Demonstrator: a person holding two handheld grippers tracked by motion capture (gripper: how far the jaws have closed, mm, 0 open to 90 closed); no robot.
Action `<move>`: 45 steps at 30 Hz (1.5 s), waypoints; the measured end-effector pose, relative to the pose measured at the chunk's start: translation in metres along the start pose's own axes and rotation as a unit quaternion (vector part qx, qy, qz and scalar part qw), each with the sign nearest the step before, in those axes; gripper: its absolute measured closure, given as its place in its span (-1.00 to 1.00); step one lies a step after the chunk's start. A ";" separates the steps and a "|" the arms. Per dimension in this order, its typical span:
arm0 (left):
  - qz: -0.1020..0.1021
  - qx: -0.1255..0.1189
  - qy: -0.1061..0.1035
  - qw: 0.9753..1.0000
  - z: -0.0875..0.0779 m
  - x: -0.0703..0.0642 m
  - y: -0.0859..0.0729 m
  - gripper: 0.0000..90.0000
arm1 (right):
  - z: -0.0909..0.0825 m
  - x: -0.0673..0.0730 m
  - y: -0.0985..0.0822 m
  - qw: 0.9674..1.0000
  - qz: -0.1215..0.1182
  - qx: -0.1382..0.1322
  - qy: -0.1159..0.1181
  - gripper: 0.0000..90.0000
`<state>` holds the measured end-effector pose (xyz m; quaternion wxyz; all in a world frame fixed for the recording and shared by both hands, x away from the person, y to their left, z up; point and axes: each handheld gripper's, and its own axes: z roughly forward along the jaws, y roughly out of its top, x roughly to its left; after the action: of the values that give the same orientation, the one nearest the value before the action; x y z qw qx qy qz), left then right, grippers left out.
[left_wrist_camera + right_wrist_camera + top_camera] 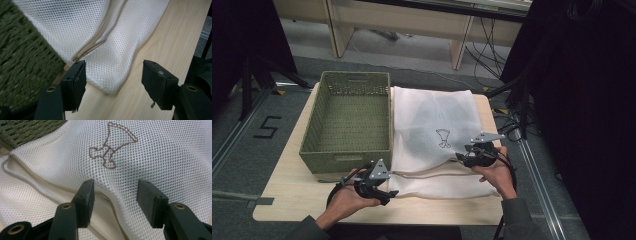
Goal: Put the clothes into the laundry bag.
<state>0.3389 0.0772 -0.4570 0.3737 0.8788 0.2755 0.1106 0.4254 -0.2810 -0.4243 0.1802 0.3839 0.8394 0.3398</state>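
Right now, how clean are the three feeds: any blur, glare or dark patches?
High view: sharp on the mesh bag, dark at both side edges, no glare. Left gripper view: green basket soft and smeared, mesh crisp. Right gripper view: the stitched emblem is sharp; the near right claw slightly soft.

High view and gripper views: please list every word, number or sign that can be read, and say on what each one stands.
"5": painted in black on the grey floor, left of the table.
No words on the white mesh bag: only a brown stitched emblem, a shape and not letters.
No label readable on the green woven basket.
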 end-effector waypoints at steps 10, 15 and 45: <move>-0.020 -0.021 0.016 0.999 -0.025 0.005 -0.010 -0.28 | -0.004 0.002 -0.006 1.000 -0.004 -0.008 0.004 0.00; -0.039 -0.034 0.013 0.999 -0.032 0.009 -0.014 -0.32 | -0.005 0.011 -0.010 1.000 0.017 -0.009 0.016 -0.03; -0.064 -0.072 0.016 0.995 -0.052 0.026 -0.037 -0.52 | -0.006 0.054 -0.038 0.999 -0.004 -0.019 0.038 -0.15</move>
<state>0.3244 0.1442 -0.4479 0.4374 0.8284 0.3285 0.1203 0.3678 -0.2604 -0.4489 0.1568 0.3636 0.8406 0.3695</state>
